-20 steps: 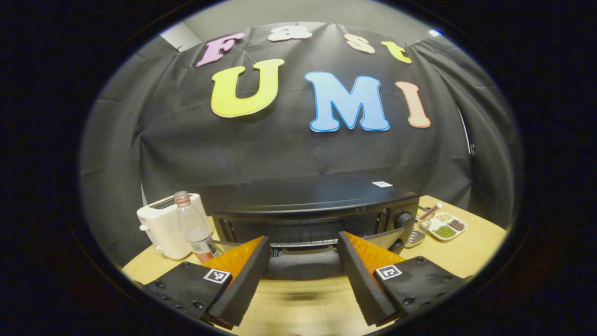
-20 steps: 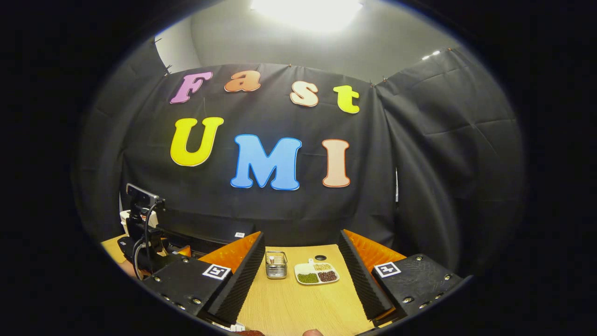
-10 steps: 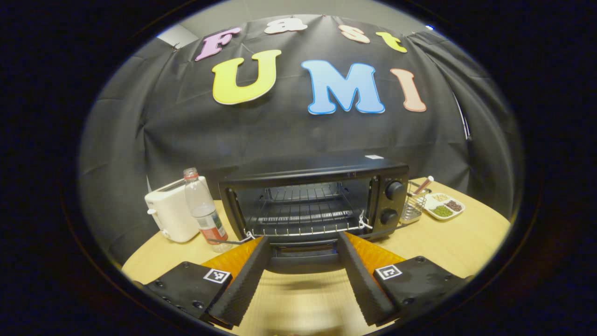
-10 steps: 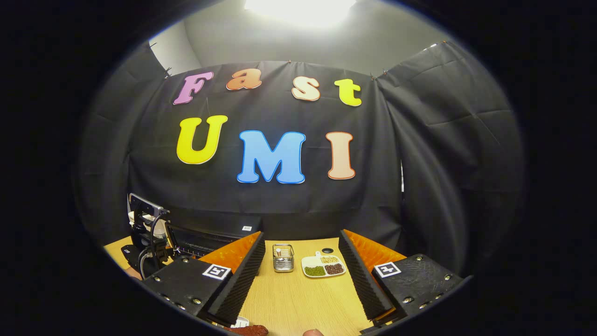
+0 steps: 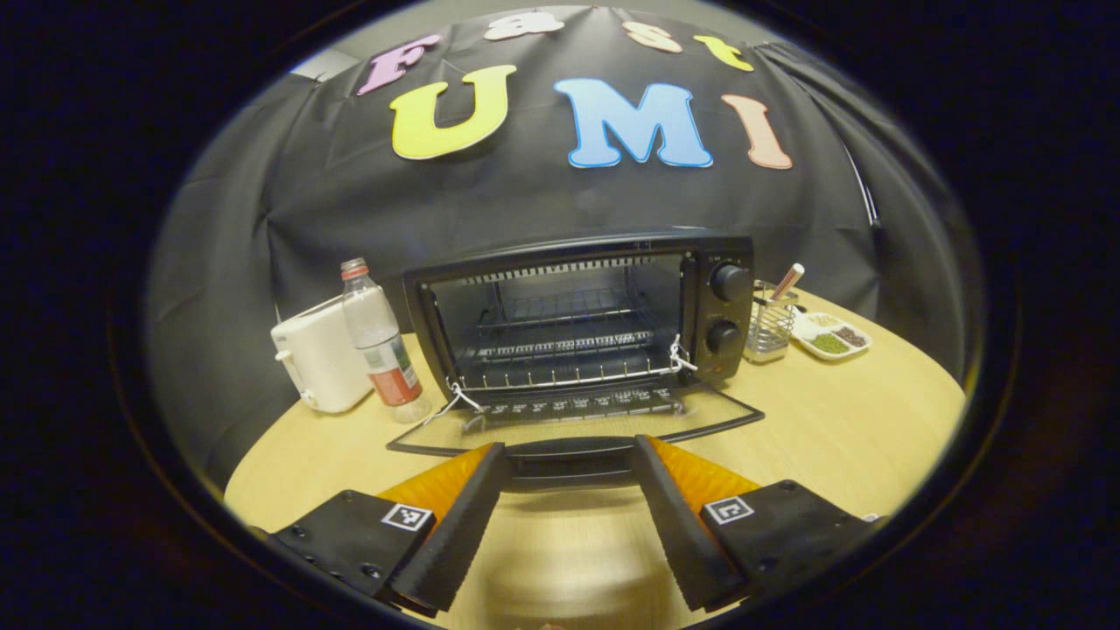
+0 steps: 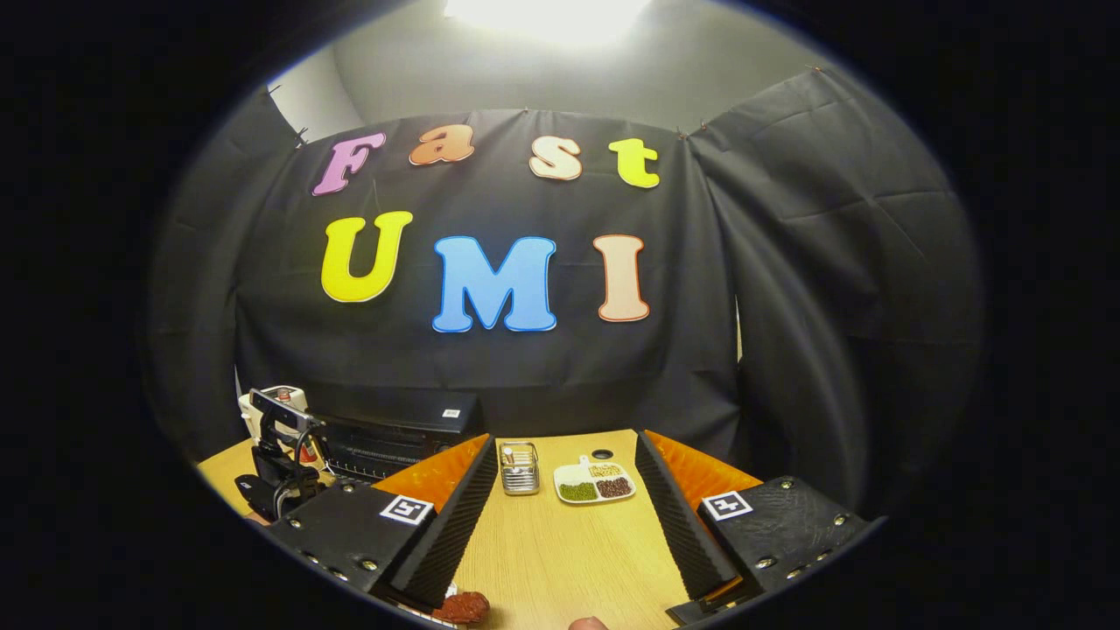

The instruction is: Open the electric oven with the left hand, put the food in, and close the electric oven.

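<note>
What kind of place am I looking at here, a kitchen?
Probably a mock kitchen set up in a recording booth: an oven, a toaster and a bottle stand on a wooden table, with black cloth hung behind as the wall.

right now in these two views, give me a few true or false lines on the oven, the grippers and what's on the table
1. The oven door lies folded down, open. True.
2. The left gripper has its fingers spread, with the door handle between them. True.
3. Food sits on the oven rack. False: the rack is bare.
4. The plastic bottle stands right of the oven. False: it stands left of it, by the white toaster.
5. The right gripper is shut on the sectioned dish. False: it is open, and the dish lies farther off on the table.
</note>
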A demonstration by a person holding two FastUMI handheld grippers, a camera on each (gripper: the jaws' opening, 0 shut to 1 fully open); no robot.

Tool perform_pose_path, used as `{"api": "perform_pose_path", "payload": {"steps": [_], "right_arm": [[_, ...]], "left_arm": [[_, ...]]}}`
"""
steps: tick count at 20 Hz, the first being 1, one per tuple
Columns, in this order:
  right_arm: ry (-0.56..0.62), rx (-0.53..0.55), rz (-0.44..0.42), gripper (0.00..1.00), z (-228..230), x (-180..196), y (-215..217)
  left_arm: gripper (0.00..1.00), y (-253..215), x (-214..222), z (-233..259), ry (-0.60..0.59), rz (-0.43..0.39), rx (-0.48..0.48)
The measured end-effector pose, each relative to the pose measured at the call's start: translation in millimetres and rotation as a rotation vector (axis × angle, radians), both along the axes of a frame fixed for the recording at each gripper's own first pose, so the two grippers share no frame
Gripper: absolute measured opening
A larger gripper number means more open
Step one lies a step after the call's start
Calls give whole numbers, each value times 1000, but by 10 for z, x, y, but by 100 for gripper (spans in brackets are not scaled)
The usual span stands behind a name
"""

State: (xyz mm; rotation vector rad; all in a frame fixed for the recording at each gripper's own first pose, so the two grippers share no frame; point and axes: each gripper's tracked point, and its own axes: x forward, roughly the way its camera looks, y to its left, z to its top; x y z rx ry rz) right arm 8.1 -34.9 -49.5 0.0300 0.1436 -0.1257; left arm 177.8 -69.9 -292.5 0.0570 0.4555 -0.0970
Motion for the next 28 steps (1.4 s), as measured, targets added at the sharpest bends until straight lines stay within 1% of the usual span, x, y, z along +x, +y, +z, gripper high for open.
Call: {"api": "perform_pose_path", "payload": {"steps": [1, 2, 8, 10, 11, 12, 13, 16, 17, 18, 23, 26, 27, 28], "right_arm": [[5, 3, -3, 96, -18, -22, -24], [9, 8, -3, 96, -28, -45, -32], [54, 23, 29, 96, -136, -185, -41], [63, 20, 47, 96, -170, -209, -29], [66, 21, 59, 96, -180, -223, -19], [67, 25, 71, 96, -181, -231, -8], [68, 31, 84, 96, -196, -237, 0], [76, 56, 130, 96, -257, -236, 60], [85, 70, 148, 96, -295, -233, 87], [96, 88, 166, 96, -336, -234, 120], [173, 181, 238, 96, -641, -246, 278], [248, 248, 280, 96, -879, -266, 391], [274, 276, 293, 96, -949, -281, 438], [306, 305, 305, 98, -1037, -286, 492]], "left_arm": [[100, -4, -5, -28, 5, -1, 7], [97, -17, -29, -66, 8, -5, 15], [97, -77, -123, -235, 32, -27, 44], [97, -75, -179, -255, 37, -20, 50], [100, -58, -214, -242, 41, -12, 48], [97, -39, -282, -219, 41, -2, 45], [97, -15, -330, -147, 32, 10, 37], [97, 53, -504, 198, -25, 37, 22], [97, 89, -545, 364, -53, 45, 18], [100, 128, -606, 517, -81, 54, 13], [100, 302, -922, 1368, -221, 88, -11], [97, 391, -1131, 1773, -278, 95, -18], [91, 422, -1195, 1898, -296, 100, -22], [90, 451, -1262, 2017, -315, 106, -24]]}}
